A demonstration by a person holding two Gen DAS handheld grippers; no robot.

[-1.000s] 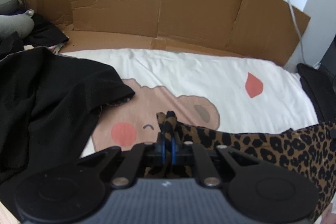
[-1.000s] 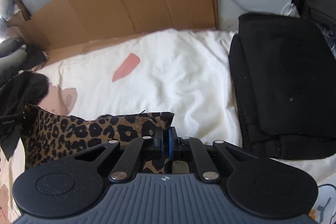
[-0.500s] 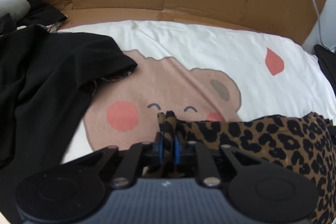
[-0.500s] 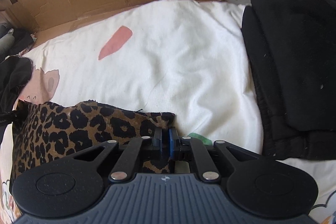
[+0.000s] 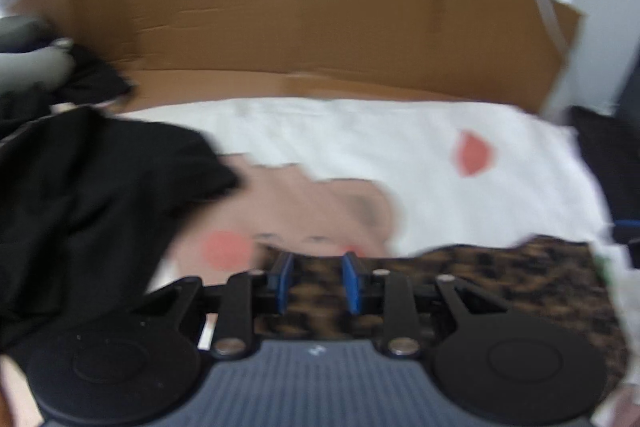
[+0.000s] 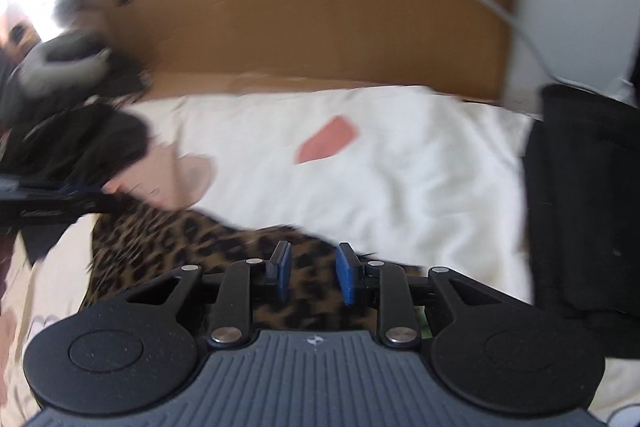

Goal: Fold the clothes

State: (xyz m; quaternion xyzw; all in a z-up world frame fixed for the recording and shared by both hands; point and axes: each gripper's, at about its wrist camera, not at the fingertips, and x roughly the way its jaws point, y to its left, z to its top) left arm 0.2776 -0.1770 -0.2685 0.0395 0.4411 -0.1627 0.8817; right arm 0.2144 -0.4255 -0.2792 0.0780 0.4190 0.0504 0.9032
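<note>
left view: the left gripper (image 5: 316,281) is opening, its 2 pads gripping nothing, over the leopard cloth (image 5: 500,279) lying on the white sheet (image 5: 360,131).

right view: the right gripper (image 6: 311,275) is opening too, empty, above the cloth (image 6: 168,239).

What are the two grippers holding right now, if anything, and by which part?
Nothing. The left gripper and right gripper are opening above the leopard-print garment, their pads clear of it.

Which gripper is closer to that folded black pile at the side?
Right. The right gripper has the black pile close beside it; from the left gripper it lies across the leopard cloth.
</note>
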